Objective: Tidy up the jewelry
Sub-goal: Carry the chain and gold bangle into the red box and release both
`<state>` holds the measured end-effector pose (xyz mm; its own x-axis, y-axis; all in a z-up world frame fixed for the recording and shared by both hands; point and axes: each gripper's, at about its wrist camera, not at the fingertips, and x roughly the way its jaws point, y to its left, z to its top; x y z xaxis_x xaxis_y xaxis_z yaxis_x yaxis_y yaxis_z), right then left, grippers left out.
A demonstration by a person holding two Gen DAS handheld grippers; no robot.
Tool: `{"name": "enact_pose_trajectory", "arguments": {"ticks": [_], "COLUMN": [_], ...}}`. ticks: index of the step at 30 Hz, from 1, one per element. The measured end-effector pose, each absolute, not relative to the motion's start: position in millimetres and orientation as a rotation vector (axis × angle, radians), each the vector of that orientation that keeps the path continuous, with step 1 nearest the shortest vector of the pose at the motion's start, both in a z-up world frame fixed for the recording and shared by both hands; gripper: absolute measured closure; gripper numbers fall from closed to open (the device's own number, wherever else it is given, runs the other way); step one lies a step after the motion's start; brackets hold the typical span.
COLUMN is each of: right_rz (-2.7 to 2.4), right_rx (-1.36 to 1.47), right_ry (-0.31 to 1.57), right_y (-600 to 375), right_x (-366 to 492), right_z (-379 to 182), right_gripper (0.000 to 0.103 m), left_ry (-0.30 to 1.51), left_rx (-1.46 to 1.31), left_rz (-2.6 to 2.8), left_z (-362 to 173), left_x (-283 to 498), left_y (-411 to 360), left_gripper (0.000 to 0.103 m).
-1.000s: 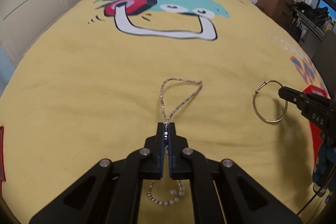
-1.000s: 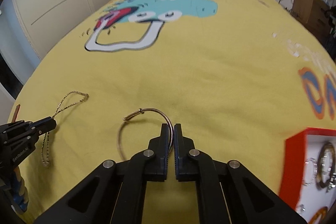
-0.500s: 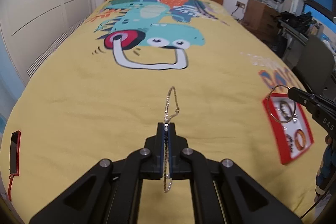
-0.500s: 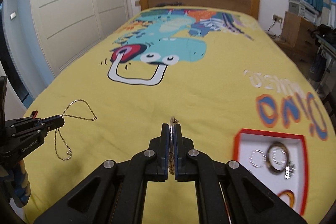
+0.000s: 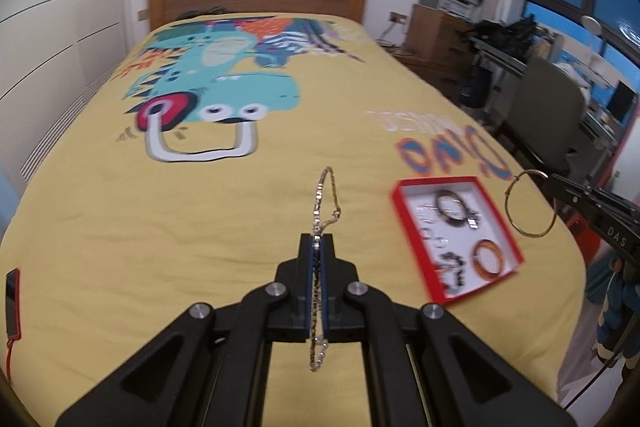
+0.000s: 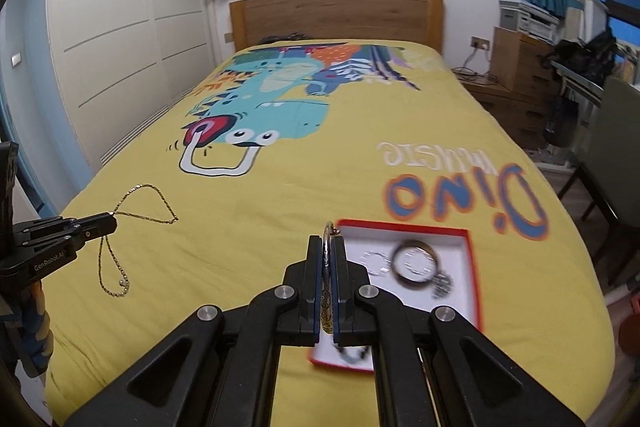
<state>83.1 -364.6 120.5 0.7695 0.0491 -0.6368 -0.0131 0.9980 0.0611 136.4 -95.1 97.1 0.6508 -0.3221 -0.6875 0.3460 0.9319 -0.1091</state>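
Note:
My left gripper is shut on a thin gold chain and holds it in the air above the yellow bedspread; the chain also shows in the right wrist view, hanging from the left gripper. My right gripper is shut on a gold bangle, seen edge-on; in the left wrist view the bangle hangs from the right gripper beside the box. A red-rimmed white box with several bracelets lies on the bed, also seen in the right wrist view, just beyond my right fingertips.
The yellow dinosaur bedspread covers the whole bed. A red phone lies at the bed's left edge. A wooden headboard is at the far end, a wardrobe on the left, and a desk and chair on the right.
Both grippers have lifted their jewelry off the bedspread and risen well above it. The red box has come into view and now lies close below the right gripper.

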Motion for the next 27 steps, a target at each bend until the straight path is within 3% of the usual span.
{"name": "enact_pose_trajectory", "arguments": {"ticks": [7, 14, 27], "right_rz": [-0.001, -0.003, 0.038], "right_rx": [0.089, 0.145, 0.321], "right_ry": [0.714, 0.768, 0.845], "right_y": [-417, -448, -469], "right_x": [62, 76, 135], "right_z": [111, 74, -1], "right_gripper": [0.1, 0.099, 0.099], "left_ry": [0.799, 0.873, 0.976], "left_rx": [0.086, 0.137, 0.134], "left_rz": [-0.498, -0.581, -0.549], "left_z": [87, 45, -19], "left_x": [124, 129, 173], "left_y": [-181, -260, -313], "left_gripper": [0.101, 0.101, 0.1]}}
